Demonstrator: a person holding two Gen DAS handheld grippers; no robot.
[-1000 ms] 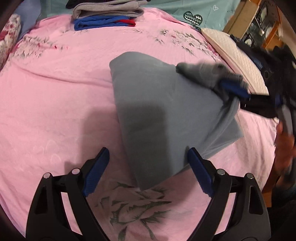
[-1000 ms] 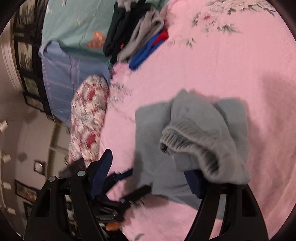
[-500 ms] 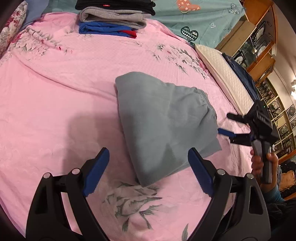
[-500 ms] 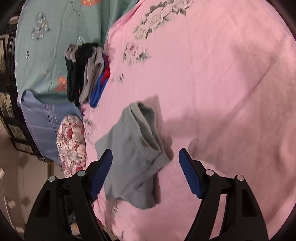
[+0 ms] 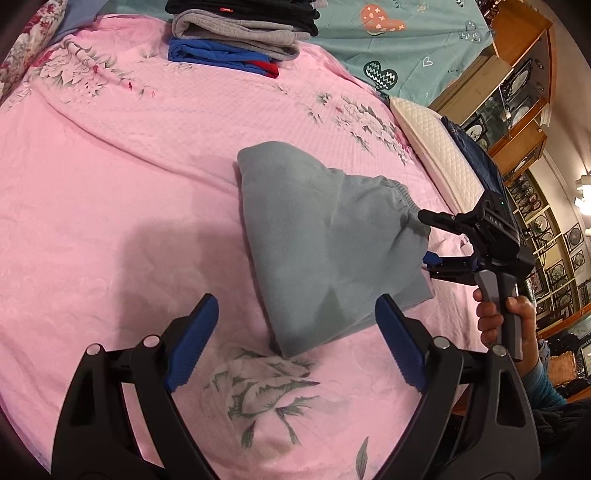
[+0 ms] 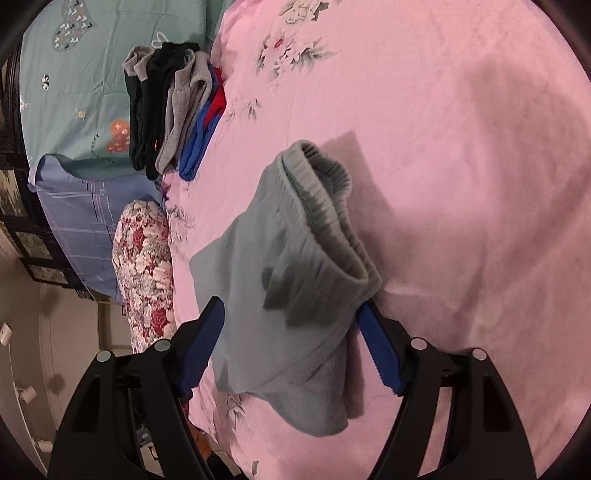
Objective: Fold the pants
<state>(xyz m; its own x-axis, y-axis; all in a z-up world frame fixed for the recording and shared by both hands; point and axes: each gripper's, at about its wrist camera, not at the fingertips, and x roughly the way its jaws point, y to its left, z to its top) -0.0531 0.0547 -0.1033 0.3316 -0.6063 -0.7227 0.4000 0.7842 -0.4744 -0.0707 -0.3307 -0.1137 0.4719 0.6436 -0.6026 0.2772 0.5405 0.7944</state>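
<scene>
Pants (image 5: 325,251), grey and folded, lie on the pink bedspread (image 5: 110,184) in front of you. Your right gripper (image 5: 424,243) is spread wide around their waistband edge, while your left gripper (image 5: 295,347) hovers spread and empty-handed above their near corner.

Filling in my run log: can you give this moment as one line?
task: fold pants | gray pants: folded on pink bedspread | right gripper: open, straddling waistband end | left gripper: open, empty, near edge | clothes stack: far side
</scene>
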